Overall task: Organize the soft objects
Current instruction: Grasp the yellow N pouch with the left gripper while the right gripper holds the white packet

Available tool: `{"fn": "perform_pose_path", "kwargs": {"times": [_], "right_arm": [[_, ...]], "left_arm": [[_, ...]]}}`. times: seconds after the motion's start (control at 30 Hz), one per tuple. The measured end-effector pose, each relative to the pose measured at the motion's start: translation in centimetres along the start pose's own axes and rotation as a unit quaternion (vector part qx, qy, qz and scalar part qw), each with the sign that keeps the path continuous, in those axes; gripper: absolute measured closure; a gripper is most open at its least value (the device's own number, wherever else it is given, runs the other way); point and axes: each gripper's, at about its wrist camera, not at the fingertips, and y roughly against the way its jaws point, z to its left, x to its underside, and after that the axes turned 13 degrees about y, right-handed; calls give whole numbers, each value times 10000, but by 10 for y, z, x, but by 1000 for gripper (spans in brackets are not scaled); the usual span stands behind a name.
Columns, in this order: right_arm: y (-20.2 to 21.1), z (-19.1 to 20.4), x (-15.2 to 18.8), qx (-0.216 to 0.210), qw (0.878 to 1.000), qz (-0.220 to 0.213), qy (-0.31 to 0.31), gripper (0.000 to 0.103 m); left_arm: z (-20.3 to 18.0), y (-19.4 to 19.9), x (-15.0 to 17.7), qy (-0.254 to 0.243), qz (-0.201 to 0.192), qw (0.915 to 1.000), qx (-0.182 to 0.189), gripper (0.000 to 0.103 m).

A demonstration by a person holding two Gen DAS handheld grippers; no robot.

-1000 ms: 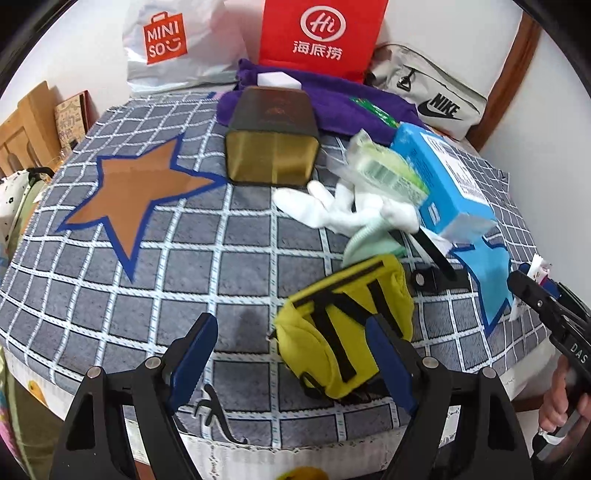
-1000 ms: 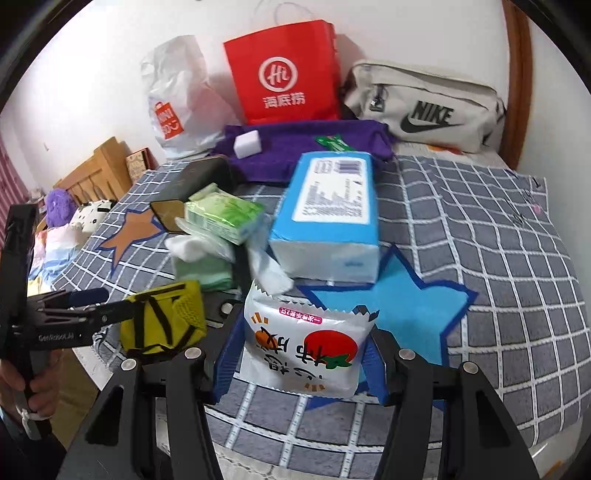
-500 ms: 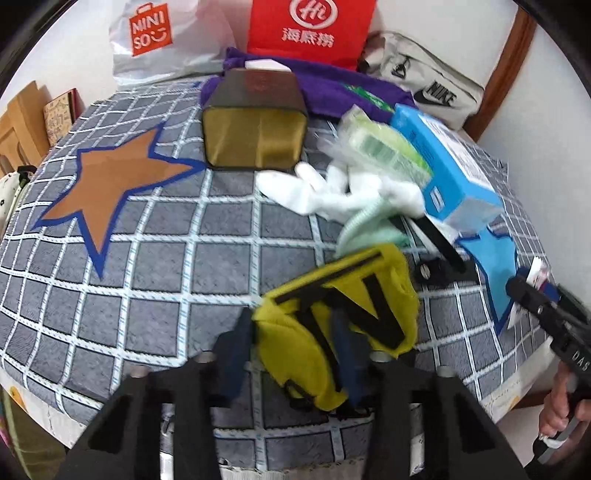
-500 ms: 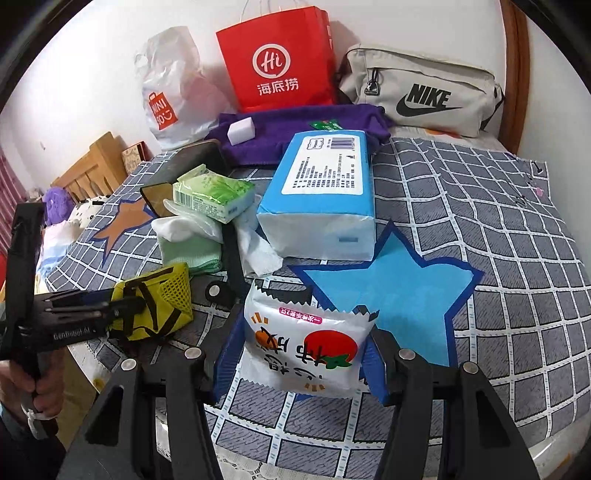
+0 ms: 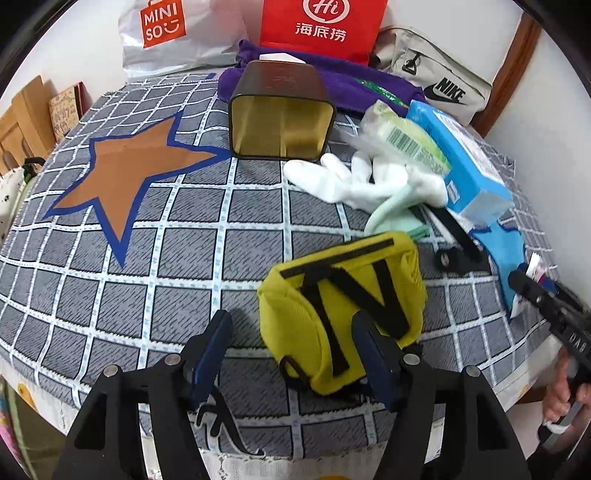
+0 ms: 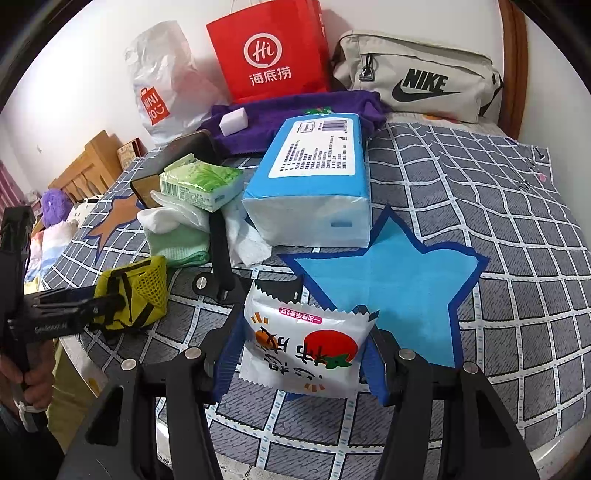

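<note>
A yellow pouch (image 5: 343, 306) with black straps lies on the grey checked bedspread (image 5: 166, 258) near the front edge. My left gripper (image 5: 291, 347) is open; its right finger overlaps the pouch and its left finger stands clear of it. The pouch also shows in the right wrist view (image 6: 136, 291), beside the left gripper (image 6: 92, 306). My right gripper (image 6: 299, 354) is shut on a white snack packet (image 6: 303, 350) with a red tomato print, held just above the bedspread (image 6: 517, 258).
A gold-lined black tin (image 5: 280, 118) lies on its side. White socks (image 5: 354, 181), a green cloth (image 6: 177, 243), a green tissue pack (image 6: 201, 182) and a blue tissue pack (image 6: 314, 184) sit mid-bed. A purple towel (image 6: 295, 110), red bag (image 6: 269, 51), Miniso bag (image 5: 166, 33) and Nike bag (image 6: 417, 74) line the wall.
My left gripper closed in around the yellow pouch half a second ago and now stands open again. The pouch sits slightly farther from the edge. The right gripper keeps holding the snack packet.
</note>
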Motion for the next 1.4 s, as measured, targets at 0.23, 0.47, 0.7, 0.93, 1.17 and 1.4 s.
{"fn": "perform_pose_path", "kwargs": {"times": [0.23,0.47,0.7,0.93,1.17,1.4], "right_arm": [[-8,-2,1,-69,9999,82,-54,46],[-6,-5,-2,-90,9999,101,-11,53],[3,-8,-10,-179,9998,8,-63,57],[15,-9,-21,-179,9998,-85,16,57],[24,-6,-39,-181,9996,-172,136,57],[25,-6,-57,-277,9991,-212,240,57]], "left_arm": [[4,0,-6,53,-213,9993,310,71],[4,9,-18,191,-300,9989,306,73],[5,23,-29,230,-400,9981,401,77],[7,40,-38,304,-559,9965,549,77],[4,54,-53,339,-715,9949,631,78],[1,61,-69,312,-808,9939,684,82]]}}
